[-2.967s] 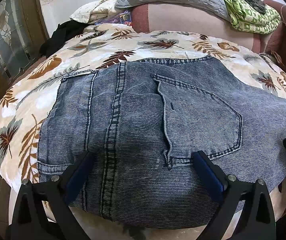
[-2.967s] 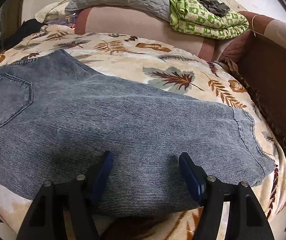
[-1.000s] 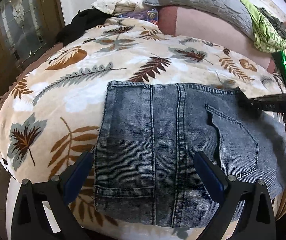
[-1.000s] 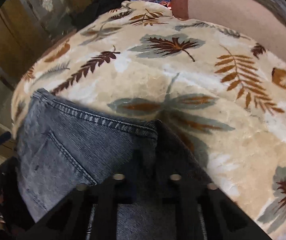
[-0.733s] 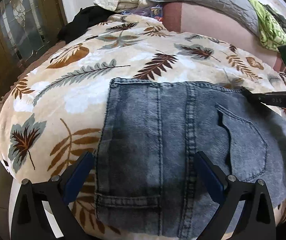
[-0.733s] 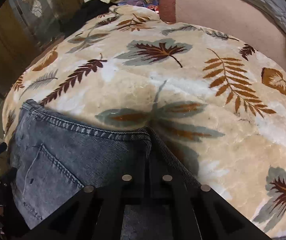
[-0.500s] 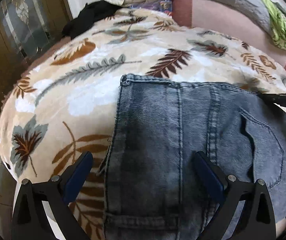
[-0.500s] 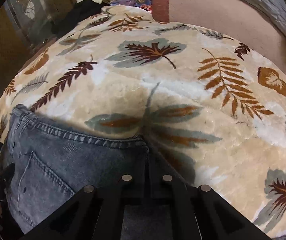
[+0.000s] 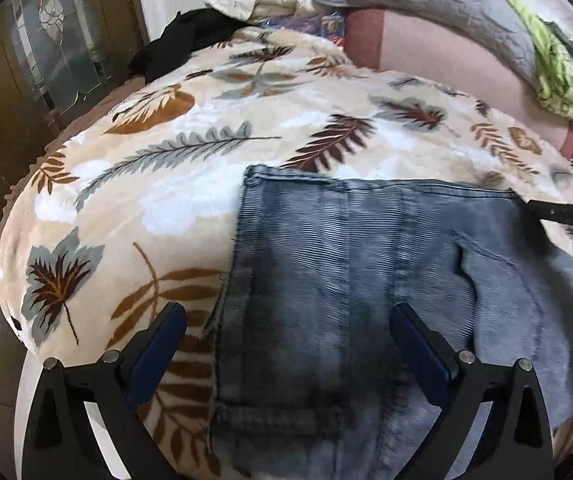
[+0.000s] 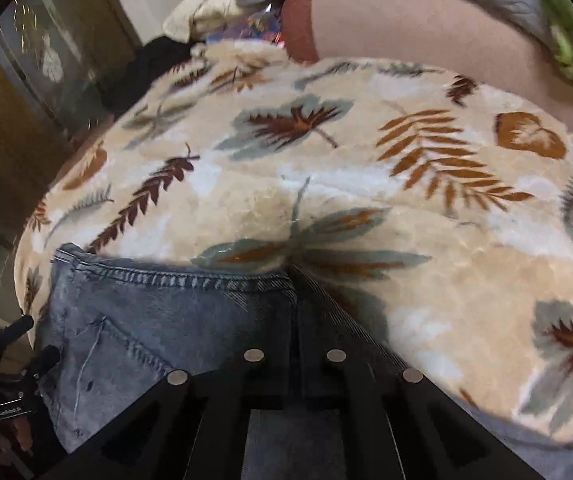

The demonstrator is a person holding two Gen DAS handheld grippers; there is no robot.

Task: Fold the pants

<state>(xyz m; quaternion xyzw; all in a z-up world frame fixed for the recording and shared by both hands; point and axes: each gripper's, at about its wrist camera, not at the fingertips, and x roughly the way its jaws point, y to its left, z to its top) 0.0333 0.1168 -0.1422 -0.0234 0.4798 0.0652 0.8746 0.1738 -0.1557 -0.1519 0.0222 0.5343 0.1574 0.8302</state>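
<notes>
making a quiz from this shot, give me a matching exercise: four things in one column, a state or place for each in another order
Things:
1. jeans
2. left gripper
3. right gripper
4. green cloth

States:
A. open above the denim
B. shut on the waistband corner
C. piled on the far headboard
D. lying on the leaf blanket

Pairs: 1-D, 2-A, 3-B, 4-C

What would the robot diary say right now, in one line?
task: fold pants | left gripper: open above jeans | right gripper: shut on jeans edge | blanket underneath
</notes>
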